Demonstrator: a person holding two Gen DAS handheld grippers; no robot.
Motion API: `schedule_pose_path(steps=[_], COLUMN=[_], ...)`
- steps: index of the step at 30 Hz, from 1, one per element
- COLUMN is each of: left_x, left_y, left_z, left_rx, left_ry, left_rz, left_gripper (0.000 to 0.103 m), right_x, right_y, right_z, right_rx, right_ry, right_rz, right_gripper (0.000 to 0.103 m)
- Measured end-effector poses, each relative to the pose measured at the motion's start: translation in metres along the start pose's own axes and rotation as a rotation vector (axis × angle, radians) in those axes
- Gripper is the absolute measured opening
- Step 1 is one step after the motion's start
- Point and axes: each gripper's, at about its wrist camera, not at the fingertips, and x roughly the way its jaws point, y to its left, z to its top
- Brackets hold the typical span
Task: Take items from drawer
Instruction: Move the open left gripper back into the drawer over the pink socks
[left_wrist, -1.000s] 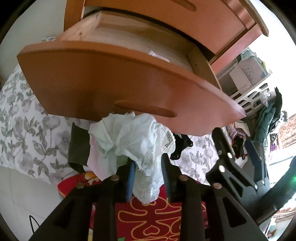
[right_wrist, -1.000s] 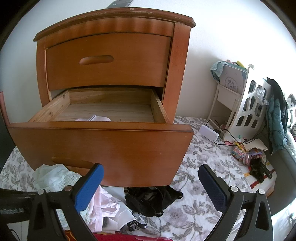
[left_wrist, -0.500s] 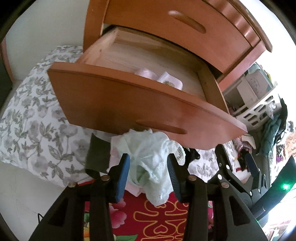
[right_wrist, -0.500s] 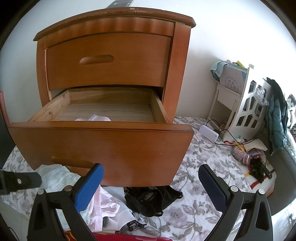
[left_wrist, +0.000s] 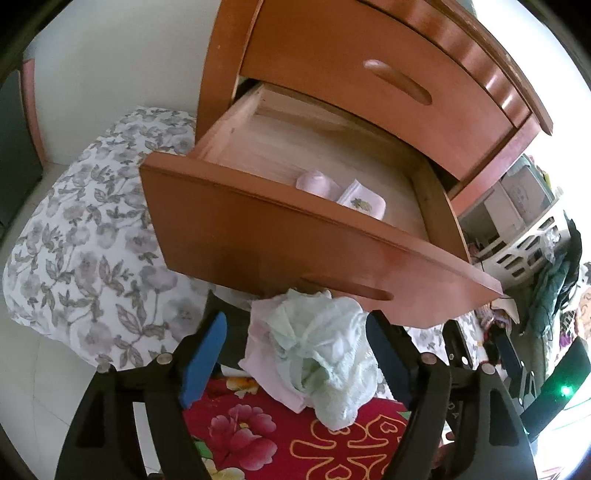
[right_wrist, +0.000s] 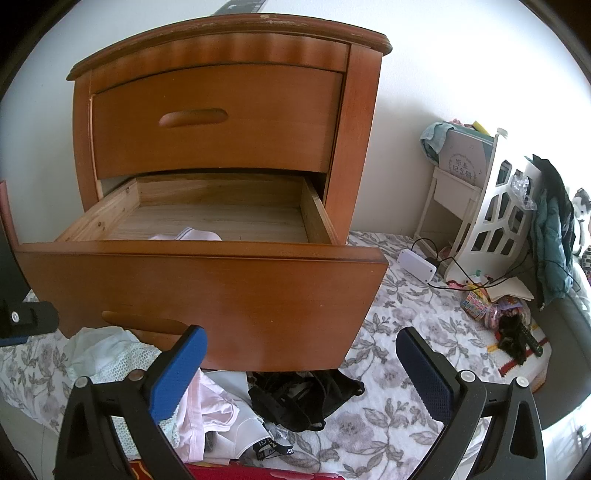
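Note:
The lower drawer (left_wrist: 295, 236) (right_wrist: 207, 284) of a wooden nightstand stands pulled out. Inside lie a pink folded garment (left_wrist: 318, 184) (right_wrist: 192, 235) and a white one with a small print (left_wrist: 364, 202). Below the drawer front, a pale green lace garment (left_wrist: 325, 354) (right_wrist: 107, 354) rests on a pile of clothes. My left gripper (left_wrist: 295, 354) hangs open above it, fingers wide apart on either side. My right gripper (right_wrist: 301, 369) is open and holds nothing, low in front of the drawer.
Pink and white clothes (right_wrist: 210, 417) and a black garment (right_wrist: 299, 398) lie on the floral cover (right_wrist: 388, 424). A red flowered cloth (left_wrist: 280, 443) is nearest me. A white rack (right_wrist: 491, 218) with a dark jacket, a white box with cables (right_wrist: 419, 266) and toys stand at the right.
My left gripper was shut on the green lace garment, then opened wide and let it drop on the pile. It also rose, showing the drawer's inside. The right gripper has not moved.

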Motion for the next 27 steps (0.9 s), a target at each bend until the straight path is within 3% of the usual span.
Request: schedule_pose_path(steps=[10,19,23,27], left_x=[-0.017,-0.034,-0.042,-0.040], left_y=[0.003,0.000,-0.005,-0.009], left_z=[0.006,0.032,0.053,0.077], left_rx=[0.023,0.046,0.100,0.151], left_ry=[-0.154,-0.226,-0.261,-0.245], left_rz=[0.055,0.044,0.042,0.037], left_gripper=[0.100,0.101,0.101,0.101], right_x=[0.000,0.000,0.000,0.000], right_y=[0.001,0.000,-0.001,-0.002], right_z=[0.000,0.000,0.000,0.000], right_rx=[-0.002,-0.002,0.002,0.003], right_ry=[0.000,-0.001,0.000,0.003], right_rz=[-0.002,-0.001,0.003,0.006], right_gripper=[0.103,0.103,0.103,0.103])
